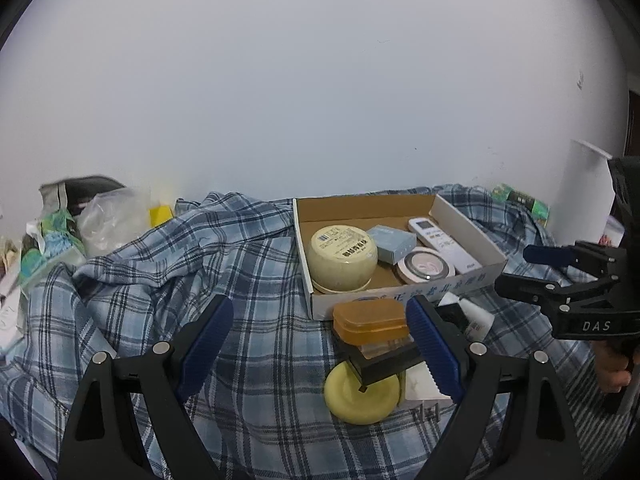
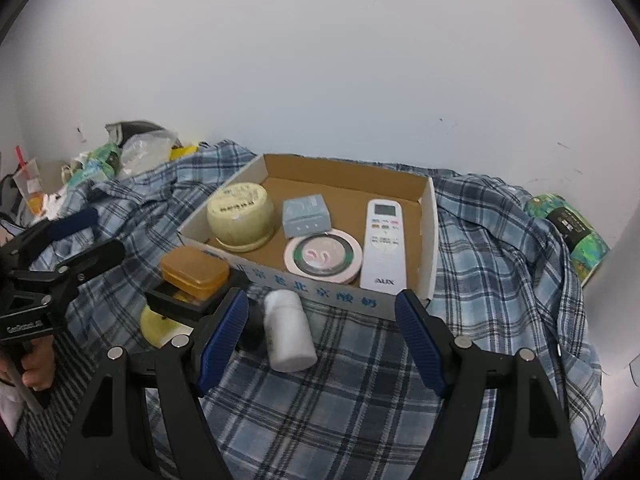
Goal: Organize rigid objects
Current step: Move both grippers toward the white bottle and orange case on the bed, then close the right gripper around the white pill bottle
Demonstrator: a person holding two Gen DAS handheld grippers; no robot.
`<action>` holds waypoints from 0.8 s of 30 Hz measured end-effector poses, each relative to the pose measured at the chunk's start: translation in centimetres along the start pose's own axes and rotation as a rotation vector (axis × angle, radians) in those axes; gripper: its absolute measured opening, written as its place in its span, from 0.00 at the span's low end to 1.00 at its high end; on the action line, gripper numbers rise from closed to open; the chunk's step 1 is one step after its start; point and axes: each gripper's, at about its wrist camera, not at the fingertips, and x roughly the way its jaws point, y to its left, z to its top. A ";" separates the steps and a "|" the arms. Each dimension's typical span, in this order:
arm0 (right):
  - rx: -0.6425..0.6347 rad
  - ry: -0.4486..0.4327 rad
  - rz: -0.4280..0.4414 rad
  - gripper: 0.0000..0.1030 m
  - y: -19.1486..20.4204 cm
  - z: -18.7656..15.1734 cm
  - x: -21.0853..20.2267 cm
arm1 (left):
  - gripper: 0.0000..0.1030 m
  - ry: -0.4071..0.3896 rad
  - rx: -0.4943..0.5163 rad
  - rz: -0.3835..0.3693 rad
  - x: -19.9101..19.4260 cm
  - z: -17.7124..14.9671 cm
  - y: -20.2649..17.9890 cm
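Note:
A cardboard box (image 2: pixel 430 240) on a plaid cloth holds a cream jar (image 2: pixel 240 216), a small blue box (image 2: pixel 306 214), a round pink tin (image 2: pixel 322 258) and a white remote (image 2: pixel 382 248). In front of it a white bottle (image 2: pixel 288 334) lies on its side, seen between the fingers of my open right gripper (image 2: pixel 322 340); the pads are clear of it. To the left, an orange case (image 1: pixel 370 322) is stacked on a black piece over a yellow disc (image 1: pixel 362 398). My left gripper (image 1: pixel 320 344) is open, its right pad beside the orange case.
The blue plaid cloth (image 1: pixel 240 280) is rumpled into folds on the left. Bags and wrappers (image 1: pixel 60 232) pile up at the far left, and a green packet (image 2: pixel 568 224) lies at the far right. A white wall rises directly behind. A hand (image 2: pixel 38 364) grips the left gripper's handle.

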 end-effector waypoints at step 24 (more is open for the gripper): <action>-0.067 0.033 0.008 0.70 0.7 -1.2 1.7 | 0.87 0.013 0.027 0.015 0.4 -0.1 -0.6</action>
